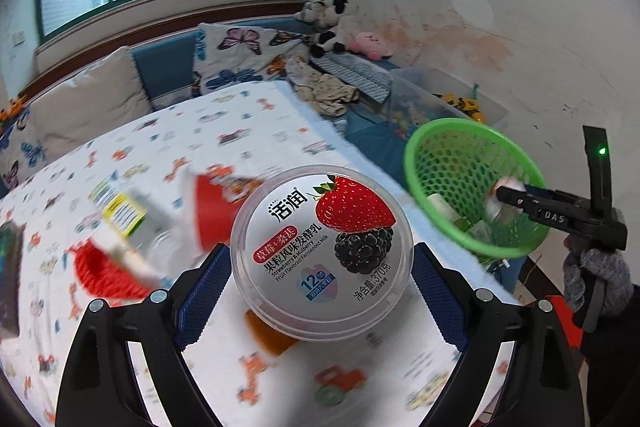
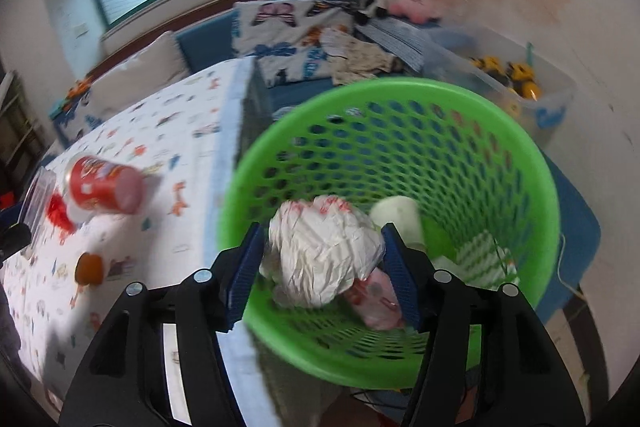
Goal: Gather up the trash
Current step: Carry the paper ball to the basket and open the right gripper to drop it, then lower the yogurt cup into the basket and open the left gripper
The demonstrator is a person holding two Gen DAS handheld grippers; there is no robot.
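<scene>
The counter [image 1: 168, 131] wears a white cloth printed with small orange and blue cartoons. Just off its edge stands a bright green basket [image 2: 516, 163] with a perforated wall, holding a white cup and a few wrappers. The left gripper [image 1: 322, 267] has its blue-padded fingers [image 1: 210, 279] closed on a round clear yogurt tub [image 1: 322, 251]; the lid shows a strawberry, a mulberry and Chinese lettering, and the tub is held above the counter. The right gripper [image 2: 322, 259] hangs over the basket's mouth, its fingers [image 2: 246, 267] pinching a crumpled white paper ball [image 2: 320, 247] with red print. A red cup [image 2: 104, 189] lies on its side on the counter, with a small orange lid [image 2: 90, 269] near it.
</scene>
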